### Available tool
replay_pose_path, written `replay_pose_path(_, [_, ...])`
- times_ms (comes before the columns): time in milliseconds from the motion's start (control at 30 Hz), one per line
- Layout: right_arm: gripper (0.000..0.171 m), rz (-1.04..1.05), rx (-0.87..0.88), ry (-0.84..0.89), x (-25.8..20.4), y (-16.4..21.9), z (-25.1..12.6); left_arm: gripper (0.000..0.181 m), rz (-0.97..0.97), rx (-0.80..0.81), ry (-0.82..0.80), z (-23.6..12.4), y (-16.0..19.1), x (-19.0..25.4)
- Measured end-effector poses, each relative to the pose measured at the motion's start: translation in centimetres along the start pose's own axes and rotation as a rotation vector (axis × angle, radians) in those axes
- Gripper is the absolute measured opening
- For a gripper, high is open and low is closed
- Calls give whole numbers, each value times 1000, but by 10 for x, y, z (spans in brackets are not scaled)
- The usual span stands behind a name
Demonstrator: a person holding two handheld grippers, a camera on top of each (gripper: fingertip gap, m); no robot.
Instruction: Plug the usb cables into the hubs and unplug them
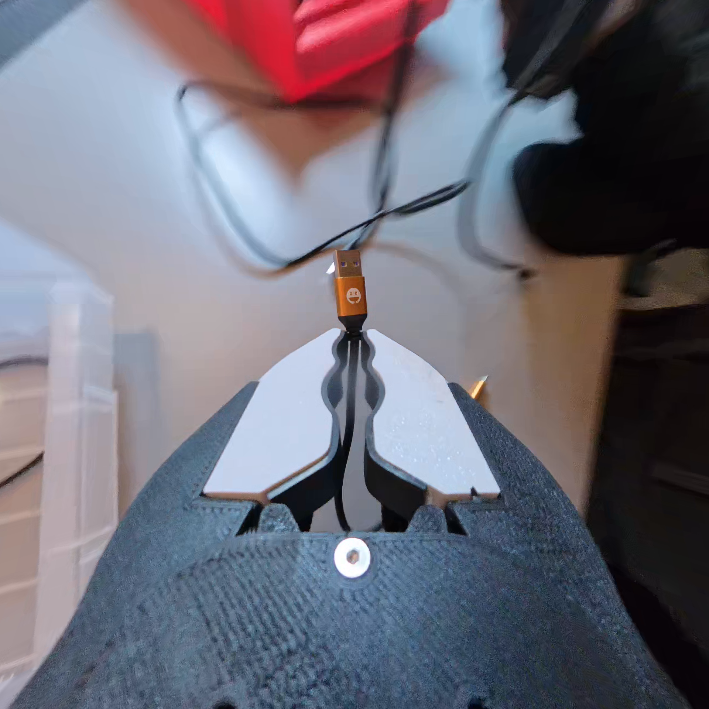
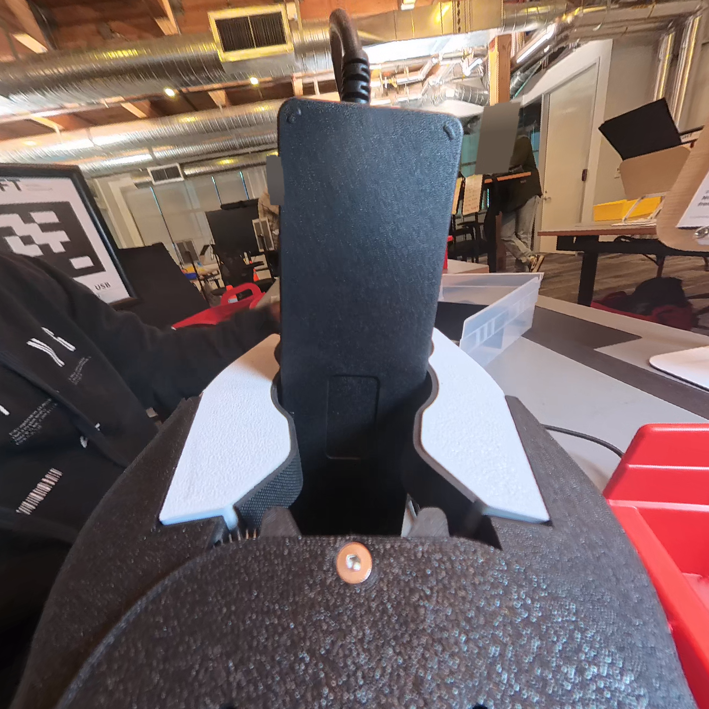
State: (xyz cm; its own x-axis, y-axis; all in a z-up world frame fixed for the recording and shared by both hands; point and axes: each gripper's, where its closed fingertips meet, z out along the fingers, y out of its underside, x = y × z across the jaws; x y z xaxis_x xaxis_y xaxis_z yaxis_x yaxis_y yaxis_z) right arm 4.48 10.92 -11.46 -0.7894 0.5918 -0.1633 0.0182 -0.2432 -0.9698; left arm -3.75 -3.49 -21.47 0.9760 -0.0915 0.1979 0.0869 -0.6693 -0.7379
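Note:
In the left wrist view my left gripper is shut on a black cable just behind its orange USB plug, which sticks out forward past the fingertips with its metal end free in the air. In the right wrist view my right gripper is shut on a black USB hub, held upright with its flat back towards the camera; its own thick black cord leaves the top end. The hub's ports are hidden from this side.
Black cables loop over the pale table, blurred, in front of a red bin and a black sleeve. In the right wrist view a red bin sits at right, a clear plastic tray behind, a person's dark sleeve at left.

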Motion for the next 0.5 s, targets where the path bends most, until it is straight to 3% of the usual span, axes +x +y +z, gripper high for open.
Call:
replay_pose_path(33, [65,-2,-10,-6,0,3,2,7,30,36,60,-13,-16,20])
replay_pose_path(167, [64,12,-57,-71,-10,16,13,7,166,22,210,-31,-57,82])
replay_pose_path(333, [64,16,-104,-206,-39,28,29,7,206,-136,303,15,-72,105])
replay_pose_path(500, [64,-11,-159,-239,-51,38,37,6,203,-204,330,38,-84,109])
